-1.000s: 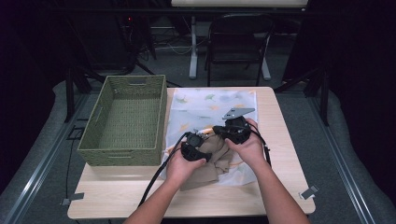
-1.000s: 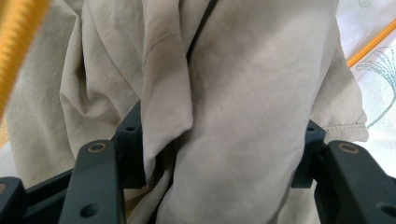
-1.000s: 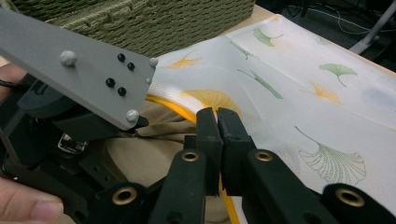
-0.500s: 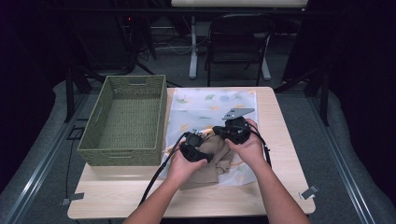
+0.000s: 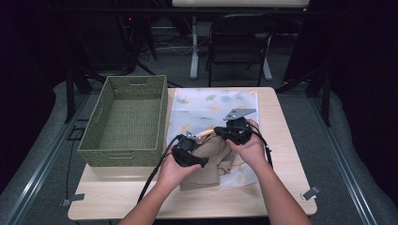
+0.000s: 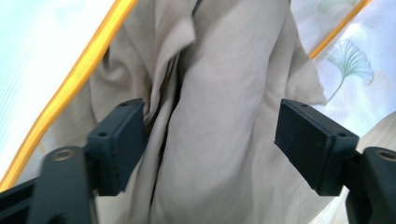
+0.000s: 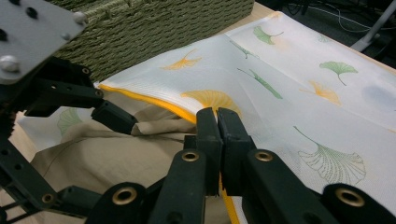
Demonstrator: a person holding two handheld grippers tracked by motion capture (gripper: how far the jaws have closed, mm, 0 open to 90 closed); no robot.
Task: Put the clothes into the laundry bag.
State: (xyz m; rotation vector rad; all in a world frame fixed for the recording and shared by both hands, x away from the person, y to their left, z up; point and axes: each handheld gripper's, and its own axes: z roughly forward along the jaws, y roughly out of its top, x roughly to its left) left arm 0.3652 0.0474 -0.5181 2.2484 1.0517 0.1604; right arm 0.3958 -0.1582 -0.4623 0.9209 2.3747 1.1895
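A beige garment (image 5: 217, 161) lies bunched on a white cloth (image 5: 211, 103) printed with ginkgo leaves and edged in yellow. In the left gripper view my left gripper (image 6: 210, 123) is open, its jaws on either side of a fold of the beige garment (image 6: 224, 107), with the yellow edge (image 6: 79, 74) to the left. My right gripper (image 7: 217, 119) is shut on the yellow edge (image 7: 154, 103) of the white cloth (image 7: 280, 79), just beyond the garment (image 7: 107, 154). In the high view both grippers, left (image 5: 198, 157) and right (image 5: 226, 133), sit close together over the garment.
A green woven basket (image 5: 119, 157) stands on the left of the wooden table (image 5: 281, 140), its wall (image 7: 154, 28) close to the cloth. A folding chair (image 5: 239, 42) and stands are on the floor behind the table.
Almost nothing differs. The left gripper has edged slightly toward the near side over the garment; the right gripper holds the same spot.
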